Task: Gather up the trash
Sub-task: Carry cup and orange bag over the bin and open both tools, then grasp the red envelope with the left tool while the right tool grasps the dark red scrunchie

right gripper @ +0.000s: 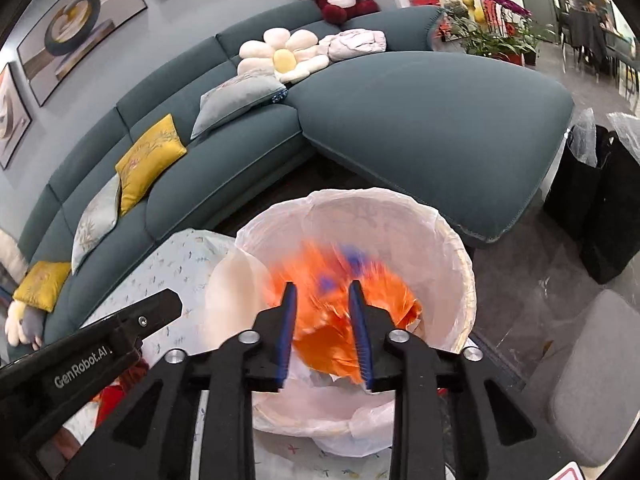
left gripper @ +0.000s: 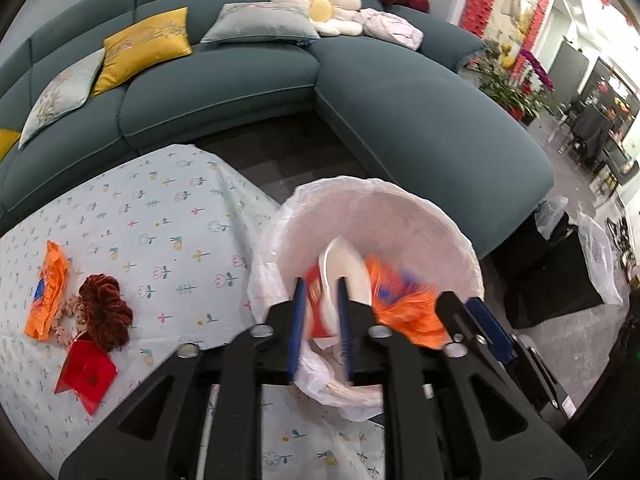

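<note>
Trash on floral cloth (left gripper: pixel 172 216) at left: orange wrapper (left gripper: pixel 47 292), red card (left gripper: pixel 86 376). Left gripper (left gripper: pixel 322 300) over lined bin (left gripper: pixel 400 216), jaws slightly parted, nothing pinched. Right gripper (right gripper: pixel 323 304) jaws parted; blurred orange wrapper (right gripper: pixel 336 292) between them, seemingly loose in bin.

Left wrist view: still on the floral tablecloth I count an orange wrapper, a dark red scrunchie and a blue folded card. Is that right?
Not quite. The folded card is red, not blue, as the left wrist view shows. The rest holds: the orange wrapper and the dark red scrunchie lie beside it on the floral tablecloth.
</note>
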